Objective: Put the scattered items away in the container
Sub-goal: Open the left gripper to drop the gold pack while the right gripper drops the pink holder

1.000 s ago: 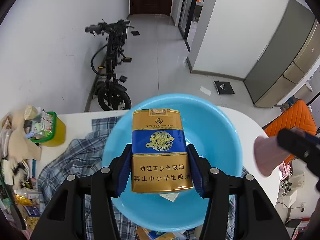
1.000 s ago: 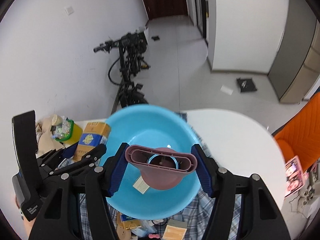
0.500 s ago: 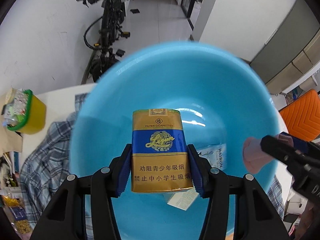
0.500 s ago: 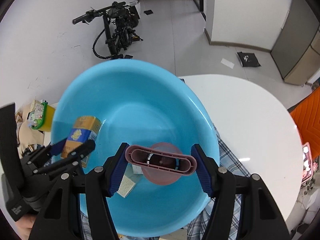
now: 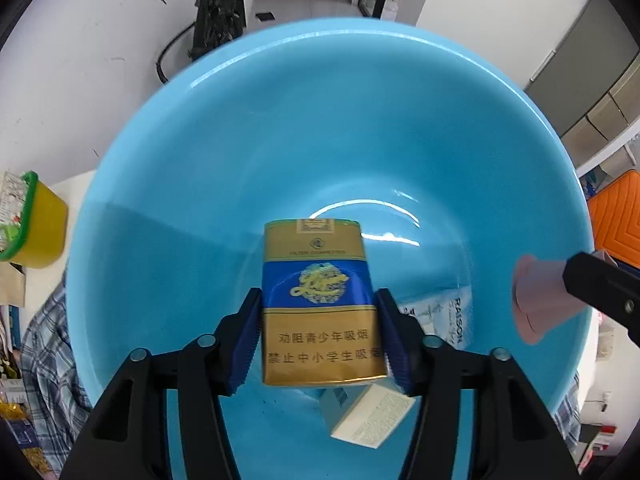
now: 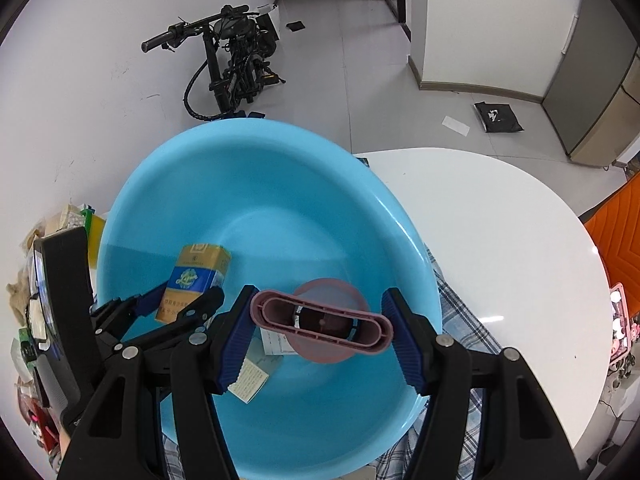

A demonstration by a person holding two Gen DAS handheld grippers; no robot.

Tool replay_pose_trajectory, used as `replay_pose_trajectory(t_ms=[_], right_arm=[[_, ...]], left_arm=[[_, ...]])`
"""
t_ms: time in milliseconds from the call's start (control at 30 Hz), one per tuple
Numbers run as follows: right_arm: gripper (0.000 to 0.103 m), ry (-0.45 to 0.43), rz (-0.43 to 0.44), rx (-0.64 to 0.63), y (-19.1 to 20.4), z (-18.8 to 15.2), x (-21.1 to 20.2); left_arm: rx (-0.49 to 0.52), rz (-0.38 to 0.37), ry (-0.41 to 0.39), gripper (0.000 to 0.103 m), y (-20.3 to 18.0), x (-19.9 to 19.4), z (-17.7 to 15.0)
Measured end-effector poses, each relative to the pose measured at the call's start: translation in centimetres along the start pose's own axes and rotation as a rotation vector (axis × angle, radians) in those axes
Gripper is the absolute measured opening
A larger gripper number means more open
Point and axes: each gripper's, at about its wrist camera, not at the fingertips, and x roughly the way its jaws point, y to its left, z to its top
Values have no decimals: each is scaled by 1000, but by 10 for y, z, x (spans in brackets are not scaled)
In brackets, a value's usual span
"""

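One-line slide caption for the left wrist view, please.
Left gripper, jaws opening, releases a gold-and-blue cigarette pack over the blue basin.

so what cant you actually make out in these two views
- Left wrist view: the pale box in the blue basin is partly hidden behind the cigarette pack; its print is too small to read.
- Left wrist view: the pink item is half covered by the right gripper.
- Right wrist view: whether the left gripper, now opening, touches the pack.
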Motion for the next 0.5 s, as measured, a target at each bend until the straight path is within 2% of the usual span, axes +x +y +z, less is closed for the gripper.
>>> replay_pose_trajectory(t_ms=[67,200,500], right_arm=[[62,-2,-1,3,0,-1,0],[62,-2,4,7,0,-1,2],[62,-4,13,8,2,1,9]], left_arm=[[15,21,-29,76,-2,-4,-1],[31,10,-8,76,-6,-4,-4],[44,22,-12,76,-4,-6,-9]])
